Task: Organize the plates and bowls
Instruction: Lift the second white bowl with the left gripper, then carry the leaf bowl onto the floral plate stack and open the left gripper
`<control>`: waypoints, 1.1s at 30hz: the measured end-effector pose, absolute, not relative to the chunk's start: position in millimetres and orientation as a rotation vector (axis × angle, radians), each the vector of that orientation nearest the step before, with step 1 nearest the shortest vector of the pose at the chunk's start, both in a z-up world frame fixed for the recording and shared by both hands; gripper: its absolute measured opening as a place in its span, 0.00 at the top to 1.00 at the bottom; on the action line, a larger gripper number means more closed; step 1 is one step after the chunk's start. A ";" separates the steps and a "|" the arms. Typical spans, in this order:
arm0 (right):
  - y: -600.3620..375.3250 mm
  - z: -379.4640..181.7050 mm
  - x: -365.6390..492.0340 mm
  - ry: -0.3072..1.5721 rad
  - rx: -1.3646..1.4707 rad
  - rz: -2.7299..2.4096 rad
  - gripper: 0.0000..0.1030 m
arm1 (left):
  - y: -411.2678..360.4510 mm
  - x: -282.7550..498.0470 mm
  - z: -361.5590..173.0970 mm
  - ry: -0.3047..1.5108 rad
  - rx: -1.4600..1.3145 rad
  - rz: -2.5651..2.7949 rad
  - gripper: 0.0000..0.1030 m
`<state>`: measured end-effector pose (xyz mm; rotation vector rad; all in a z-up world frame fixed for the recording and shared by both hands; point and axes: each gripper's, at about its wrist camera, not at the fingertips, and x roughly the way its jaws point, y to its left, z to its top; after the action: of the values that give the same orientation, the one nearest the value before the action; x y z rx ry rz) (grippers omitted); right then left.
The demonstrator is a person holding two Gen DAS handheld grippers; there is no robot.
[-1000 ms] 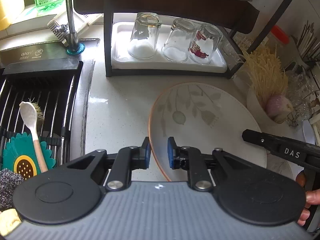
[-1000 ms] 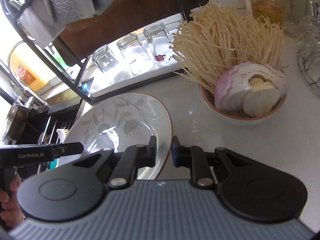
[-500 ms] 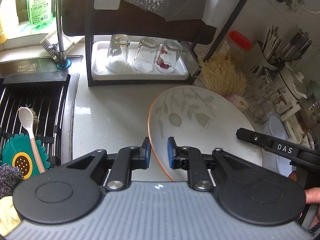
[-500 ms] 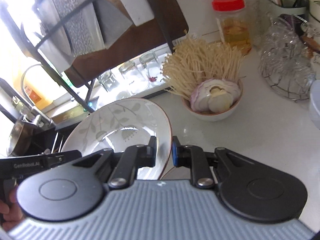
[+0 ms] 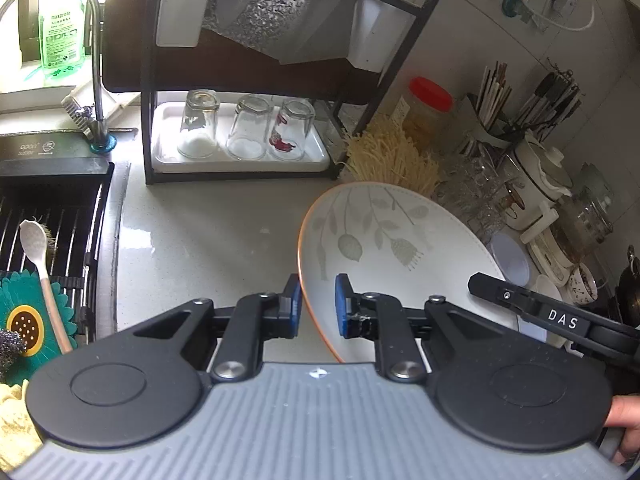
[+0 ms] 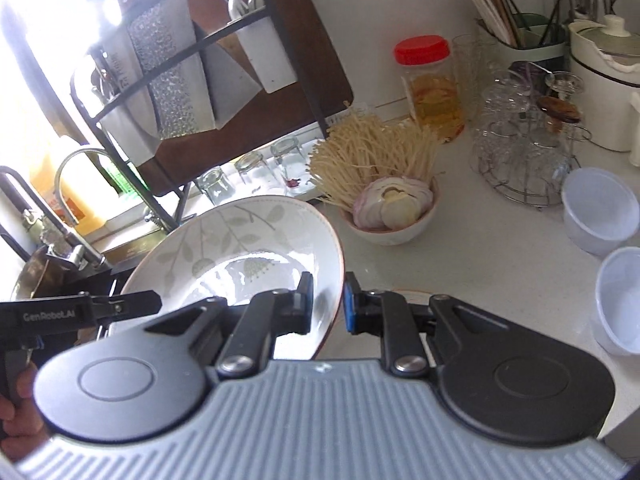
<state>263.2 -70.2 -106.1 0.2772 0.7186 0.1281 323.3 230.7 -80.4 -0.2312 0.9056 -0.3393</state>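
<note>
Above the tabletop (image 5: 208, 232), beside the glass rack (image 5: 240, 152), my left fingers (image 5: 316, 306) and right fingers (image 6: 328, 302) clench opposite rims of the plate (image 5: 384, 240), which looks heavy, slick and breakable.

Left wrist view angled down from the plate's (image 5: 400, 240) left, right wrist view opposite — both close, sharing it

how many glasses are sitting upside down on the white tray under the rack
3, in a row on the white tray: left glass, middle glass, and right glass with a red mark. The rack hides nothing there that I can see.
</note>
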 end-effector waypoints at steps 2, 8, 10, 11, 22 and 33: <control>-76.4 -107.7 254.4 0.710 0.271 0.110 0.82 | 222.8 318.9 -83.3 0.905 -0.219 -0.358 0.81; -97.4 -121.6 237.1 0.735 0.301 0.049 0.82 | 198.7 312.1 -97.9 0.944 -0.198 -0.407 0.81; -102.6 -127.6 234.8 0.748 0.305 0.032 0.82 | 190.8 310.5 -104.4 0.960 -0.185 -0.416 0.81; -104.7 -130.0 235.0 0.755 0.302 0.023 0.82 | 187.0 310.1 -107.6 0.968 -0.178 -0.421 0.81; -122.5 -167.9 241.9 0.816 0.273 -0.018 0.82 | 148.9 324.5 -147.1 1.082 -0.079 -0.413 0.81; -113.1 -187.9 251.0 0.819 0.206 -0.021 0.82 | 147.0 340.3 -171.7 1.169 -0.034 -0.404 0.80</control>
<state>251.0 -113.2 -187.9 0.2055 0.8191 -0.0205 340.3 147.0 -171.7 -0.0337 1.1689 -0.4038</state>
